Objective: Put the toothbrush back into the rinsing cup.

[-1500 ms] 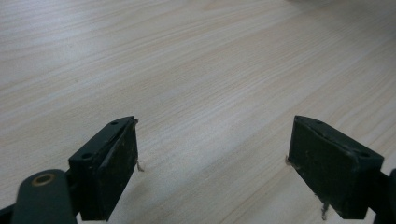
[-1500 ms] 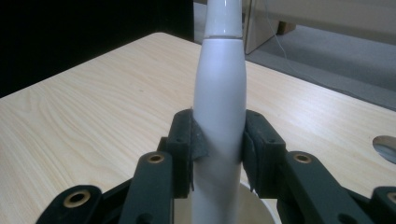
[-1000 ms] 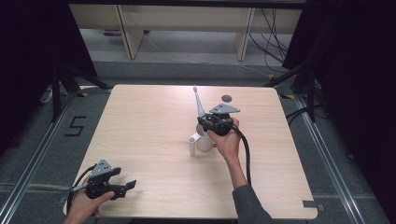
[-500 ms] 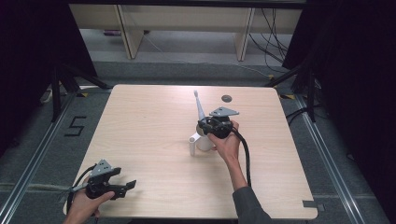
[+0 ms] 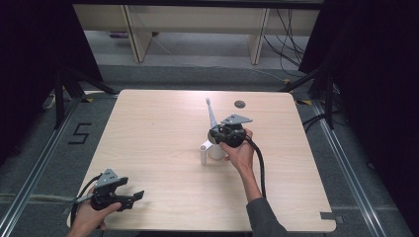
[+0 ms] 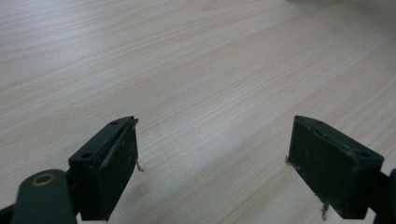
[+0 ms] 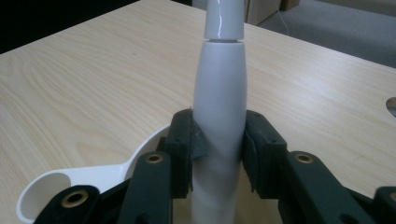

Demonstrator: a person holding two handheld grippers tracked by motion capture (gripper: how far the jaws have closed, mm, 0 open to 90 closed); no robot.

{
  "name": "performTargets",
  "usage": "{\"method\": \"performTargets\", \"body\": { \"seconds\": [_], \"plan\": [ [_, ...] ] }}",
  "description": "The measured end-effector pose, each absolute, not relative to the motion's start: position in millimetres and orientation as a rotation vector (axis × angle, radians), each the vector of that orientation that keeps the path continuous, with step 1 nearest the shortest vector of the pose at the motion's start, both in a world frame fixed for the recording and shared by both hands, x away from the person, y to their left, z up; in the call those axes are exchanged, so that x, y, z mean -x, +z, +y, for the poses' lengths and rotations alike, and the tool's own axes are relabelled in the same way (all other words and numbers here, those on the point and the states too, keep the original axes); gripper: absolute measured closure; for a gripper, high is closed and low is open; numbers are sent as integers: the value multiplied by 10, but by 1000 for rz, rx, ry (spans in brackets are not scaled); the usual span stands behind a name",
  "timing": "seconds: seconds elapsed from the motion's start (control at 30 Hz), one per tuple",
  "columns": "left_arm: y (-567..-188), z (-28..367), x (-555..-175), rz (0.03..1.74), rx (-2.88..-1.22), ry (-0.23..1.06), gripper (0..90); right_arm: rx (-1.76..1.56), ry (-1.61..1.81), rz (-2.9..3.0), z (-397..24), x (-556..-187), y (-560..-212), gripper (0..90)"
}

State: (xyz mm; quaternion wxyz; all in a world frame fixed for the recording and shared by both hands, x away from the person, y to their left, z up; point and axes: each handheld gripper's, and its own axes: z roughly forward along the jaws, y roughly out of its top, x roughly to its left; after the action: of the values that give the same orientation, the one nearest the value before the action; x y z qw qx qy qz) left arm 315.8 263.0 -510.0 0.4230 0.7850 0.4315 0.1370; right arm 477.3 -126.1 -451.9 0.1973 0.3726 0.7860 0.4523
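Slippage is the risk: the right gripper pinches the smooth white plastic electric toothbrush upright over its white plastic stand mid-bench, so a tilt could topple both. The high view adds the left gripper, spread and idle.

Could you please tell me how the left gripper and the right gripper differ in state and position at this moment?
The left gripper has its jaws wide apart with only bare table between them; the right gripper has its jaws closed on a white toothbrush handle. The left gripper sits at the table's near left corner, the right gripper near the middle, beside a white holder. Both are black and hand-held.
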Motion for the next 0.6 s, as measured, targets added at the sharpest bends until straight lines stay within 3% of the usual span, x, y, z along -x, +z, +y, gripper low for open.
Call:
{"method": "performTargets", "body": {
  "seconds": [0.23,0.5,0.6],
  "plan": [
    [-5095,2642,-3159,1071,-1984,343,153,-1076,1280,2202,-1256,-4751,-4511,606],
    [-5105,2621,-3159,1086,-1956,344,153,-1074,1312,2147,-1317,-4703,-4406,436],
    [-5105,2622,-3158,1086,-1954,344,153,-1072,1313,2146,-1334,-4688,-4375,413]
  ]
}}
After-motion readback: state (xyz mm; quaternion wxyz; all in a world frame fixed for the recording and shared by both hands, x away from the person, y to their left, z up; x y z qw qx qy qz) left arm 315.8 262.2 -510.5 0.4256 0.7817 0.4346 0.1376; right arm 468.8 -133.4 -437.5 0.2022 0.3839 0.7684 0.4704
